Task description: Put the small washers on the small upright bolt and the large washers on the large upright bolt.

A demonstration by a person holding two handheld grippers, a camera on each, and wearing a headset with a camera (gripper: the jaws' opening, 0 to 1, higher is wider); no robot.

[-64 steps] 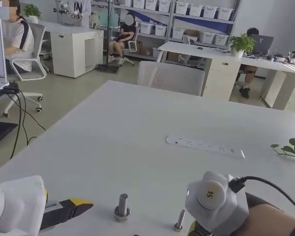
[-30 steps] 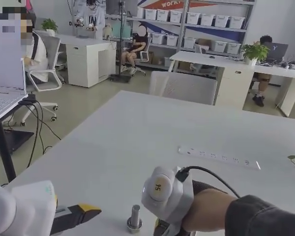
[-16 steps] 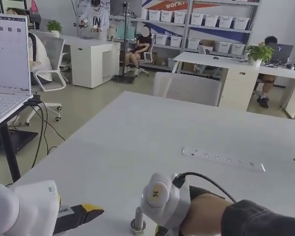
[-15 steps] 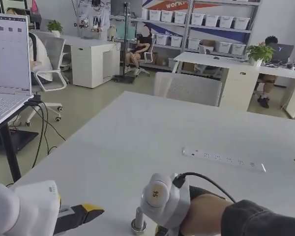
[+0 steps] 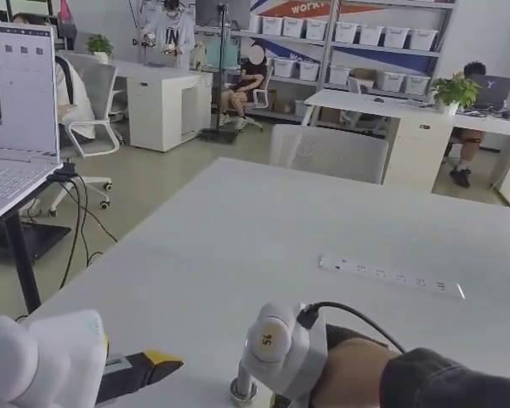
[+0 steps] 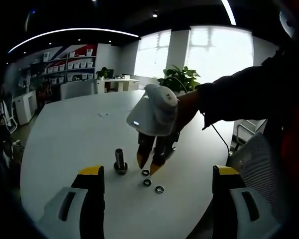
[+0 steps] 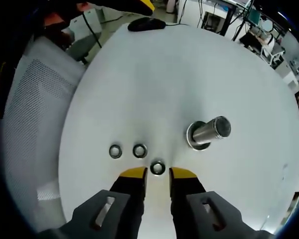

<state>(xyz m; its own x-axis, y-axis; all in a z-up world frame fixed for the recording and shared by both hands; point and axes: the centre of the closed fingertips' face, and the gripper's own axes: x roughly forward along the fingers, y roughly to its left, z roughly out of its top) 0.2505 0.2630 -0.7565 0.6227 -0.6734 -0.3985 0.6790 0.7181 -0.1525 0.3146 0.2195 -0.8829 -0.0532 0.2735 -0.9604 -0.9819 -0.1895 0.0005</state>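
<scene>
Step in hand, as I read it: pick up the nearest washer [image 7: 157, 168] w/ the right gripper [image 7: 158, 175]. Its jaws stand a little apart w/ nothing held. The yellow tips sit either side of that washer, which lies flat on the tabletop [image 7: 139, 74] at 12 o'clock, right at the tips. Can't tell if the tips touch the surface.

Doing it well:
- **Depth:** the washer is thin & flat, so the tips prob need to go right down to the tabletop before closing, else they shut above it.
- **Centring:** keep the ring centred btwn the tips. An off-ctr squeeze could flick it away.
- **Grip:** close slow, pinch across the rim so the hole stays free for the bolt, then lift straight up.
- **Neighbours:** the two other washers [image 7: 139, 150] lie at approx 10 o'clock, near but apart. Don't sweep them.

The thick upright bolt [image 7: 209, 133], prob the large one, stands at 2 o'clock from the tips, near and clear of all three washers. A ring sits round its foot; flange or a washer already on, can't tell.

Looks: the washers are bright metal rings w/ a dark hole. All three seem approx the same size, so small vs large I can't call. The bolt is grey metal w/ a flat top.

The left gripper [image 6: 157, 172] has its jaws wide apart, empty, and hangs back w/ the work at its 12 o'clock.
</scene>
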